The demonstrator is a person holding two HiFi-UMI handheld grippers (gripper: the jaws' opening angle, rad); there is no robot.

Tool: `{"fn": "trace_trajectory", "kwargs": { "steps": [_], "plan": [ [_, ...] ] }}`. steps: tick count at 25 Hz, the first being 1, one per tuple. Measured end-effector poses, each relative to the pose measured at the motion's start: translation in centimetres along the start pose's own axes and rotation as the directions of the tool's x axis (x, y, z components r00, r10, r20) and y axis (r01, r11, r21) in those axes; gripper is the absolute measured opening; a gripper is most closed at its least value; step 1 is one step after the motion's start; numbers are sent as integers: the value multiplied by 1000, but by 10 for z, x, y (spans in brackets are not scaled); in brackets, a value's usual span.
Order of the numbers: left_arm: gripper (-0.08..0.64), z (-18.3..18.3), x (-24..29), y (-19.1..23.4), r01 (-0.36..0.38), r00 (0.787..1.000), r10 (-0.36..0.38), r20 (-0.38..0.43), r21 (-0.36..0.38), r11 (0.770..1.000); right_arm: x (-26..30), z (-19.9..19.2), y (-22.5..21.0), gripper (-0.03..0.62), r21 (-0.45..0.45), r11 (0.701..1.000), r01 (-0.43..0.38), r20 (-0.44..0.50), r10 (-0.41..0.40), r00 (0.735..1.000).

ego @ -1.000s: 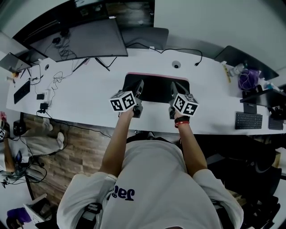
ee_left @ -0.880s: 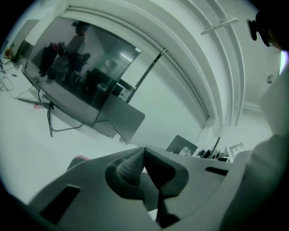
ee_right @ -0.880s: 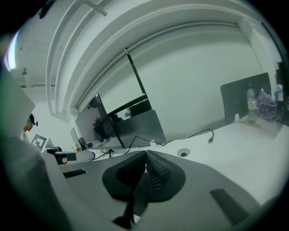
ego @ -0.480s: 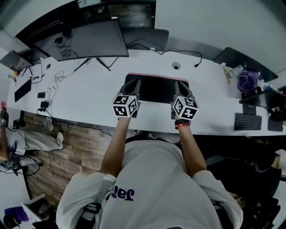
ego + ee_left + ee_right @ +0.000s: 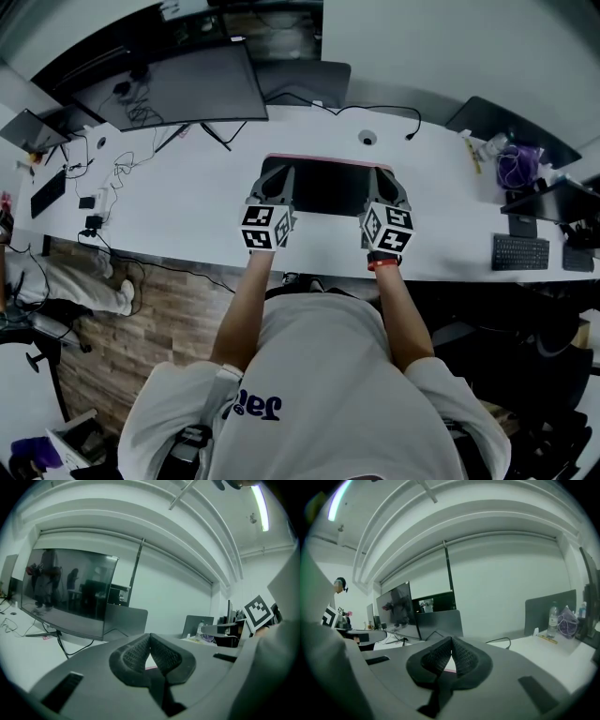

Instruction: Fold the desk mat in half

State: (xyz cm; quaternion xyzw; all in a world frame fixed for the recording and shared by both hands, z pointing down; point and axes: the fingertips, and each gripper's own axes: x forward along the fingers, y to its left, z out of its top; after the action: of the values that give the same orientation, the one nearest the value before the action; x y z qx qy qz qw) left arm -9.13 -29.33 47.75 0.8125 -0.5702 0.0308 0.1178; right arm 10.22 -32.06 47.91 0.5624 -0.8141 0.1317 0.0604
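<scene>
Dark lettering on white shirt (image 5: 328,366), partly hidden, unreadable; nothing else legible.

Matt black desk mat (image 5: 328,187), smooth white desk (image 5: 187,208), wood-grain plank floor (image 5: 155,314).

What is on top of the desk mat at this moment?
The desk mat is bare across its dark middle. The left gripper and right gripper, both shut, cover its left and right ends, so contact there cannot be told.
</scene>
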Motion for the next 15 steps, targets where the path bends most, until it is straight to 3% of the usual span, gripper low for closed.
{"fn": "trace_trajectory", "kwargs": {
  "steps": [11,15],
  "plan": [
    [21,6,2,2,9,1000,-9,21,-7,1000,5,4,10,14,4,1000,-22,25,22,999],
    [21,-24,9,7,12,998,-17,-58,-72,997,22,-16,14,14,25,996,-81,-36,82,996]
  ]
}}
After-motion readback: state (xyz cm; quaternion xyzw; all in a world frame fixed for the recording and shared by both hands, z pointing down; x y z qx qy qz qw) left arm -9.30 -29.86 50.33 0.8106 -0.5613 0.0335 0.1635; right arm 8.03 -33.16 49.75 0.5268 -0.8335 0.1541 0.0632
